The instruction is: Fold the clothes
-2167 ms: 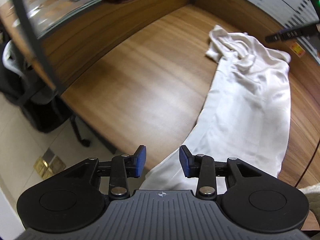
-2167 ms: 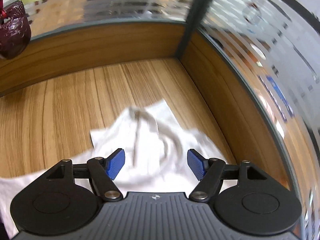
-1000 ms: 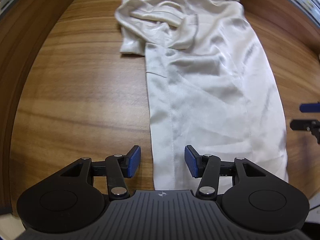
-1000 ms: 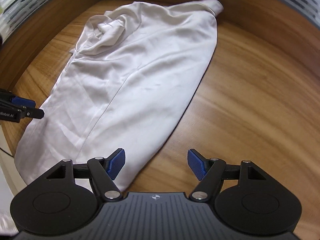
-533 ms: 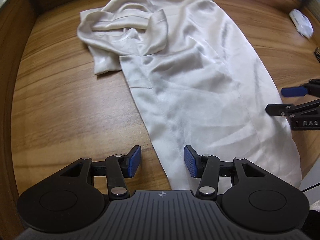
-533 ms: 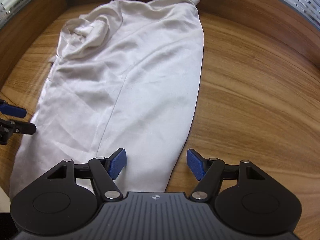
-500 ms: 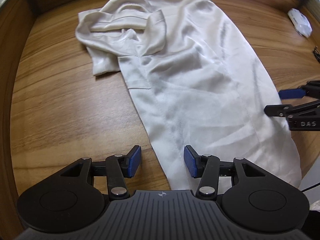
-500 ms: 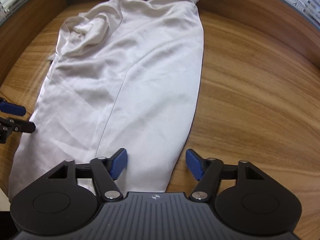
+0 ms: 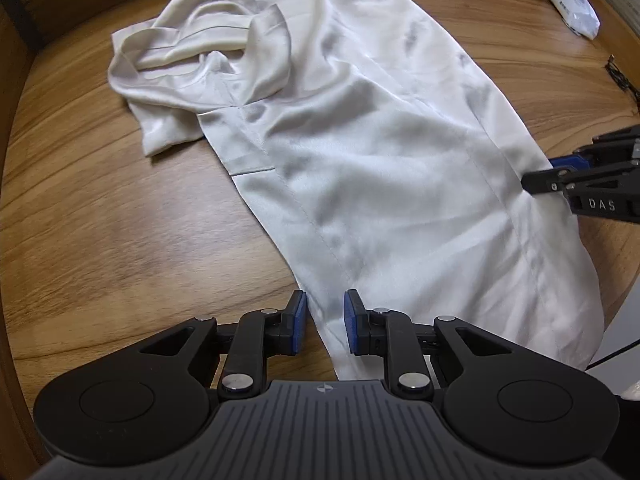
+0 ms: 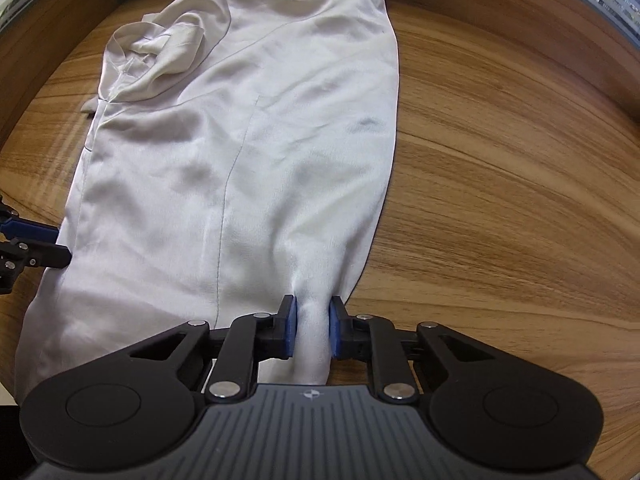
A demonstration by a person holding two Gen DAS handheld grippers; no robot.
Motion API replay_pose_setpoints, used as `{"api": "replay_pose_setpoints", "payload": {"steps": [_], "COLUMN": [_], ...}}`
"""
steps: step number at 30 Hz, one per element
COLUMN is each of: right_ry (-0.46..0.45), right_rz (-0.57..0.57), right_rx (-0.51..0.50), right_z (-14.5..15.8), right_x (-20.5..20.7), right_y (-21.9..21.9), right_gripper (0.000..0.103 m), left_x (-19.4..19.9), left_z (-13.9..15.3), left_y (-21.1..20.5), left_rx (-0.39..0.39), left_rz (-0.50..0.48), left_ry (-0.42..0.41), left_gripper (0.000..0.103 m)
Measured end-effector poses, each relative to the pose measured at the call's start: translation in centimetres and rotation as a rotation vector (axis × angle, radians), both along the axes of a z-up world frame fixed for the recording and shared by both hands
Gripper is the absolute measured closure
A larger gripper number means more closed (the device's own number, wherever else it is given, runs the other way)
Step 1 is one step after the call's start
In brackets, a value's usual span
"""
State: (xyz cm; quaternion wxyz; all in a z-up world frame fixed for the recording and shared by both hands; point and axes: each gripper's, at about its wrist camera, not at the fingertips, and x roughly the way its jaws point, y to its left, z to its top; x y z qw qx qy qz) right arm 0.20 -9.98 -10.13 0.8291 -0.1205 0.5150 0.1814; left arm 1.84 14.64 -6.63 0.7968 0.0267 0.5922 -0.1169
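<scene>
A white satin garment (image 9: 380,152) lies lengthwise on the wooden table (image 9: 100,220), its far end crumpled into a heap (image 9: 200,60). My left gripper (image 9: 325,322) points down at the near left hem. Its jaws are closing, with the cloth's edge lying flat between the blue pads and not pinched. My right gripper (image 10: 312,328) is at the near right hem, its jaws closing, and the pads squeeze a bunched ridge of the garment (image 10: 248,140). Each gripper shows at the edge of the other's view: the right gripper (image 9: 540,172), the left gripper (image 10: 56,246).
A small white packet (image 9: 576,12) and a dark cable (image 9: 618,76) lie on the table at the far right. Wooden partition walls (image 10: 48,32) close the table's back and sides. The table's near edge (image 9: 624,296) runs just right of the garment's hem.
Both pairs of jaws have narrowed. The right pads now pinch the garment's hem into a ridge. The left gripper has rolled, and the cloth's edge now lies between its pads.
</scene>
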Motion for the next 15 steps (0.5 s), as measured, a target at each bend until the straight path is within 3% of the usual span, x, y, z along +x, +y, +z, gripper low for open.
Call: {"api": "replay_pose_setpoints", "payload": {"steps": [6, 12, 14, 15], "right_ry": [-0.015, -0.002, 0.021, 0.029], "right_rz": [-0.007, -0.008, 0.008, 0.011], "right_rx": [-0.04, -0.035, -0.01, 0.005], "right_z": [0.2, 0.7, 1.0, 1.3], "right_x": [1.3, 3.2, 3.5, 3.4], "right_y": [-1.8, -4.2, -4.8, -5.1], "right_gripper": [0.085, 0.084, 0.075, 0.064], "left_x": [-0.2, 0.3, 0.9, 1.4], "left_z": [0.3, 2.4, 3.4, 3.8], "left_y": [-1.1, -0.9, -0.4, -0.1], "left_rx": [-0.016, -0.024, -0.022, -0.019], "left_rz": [0.008, 0.05, 0.061, 0.063], "left_ry": [0.007, -0.041, -0.067, -0.08], "left_gripper": [0.079, 0.075, 0.068, 0.067]}}
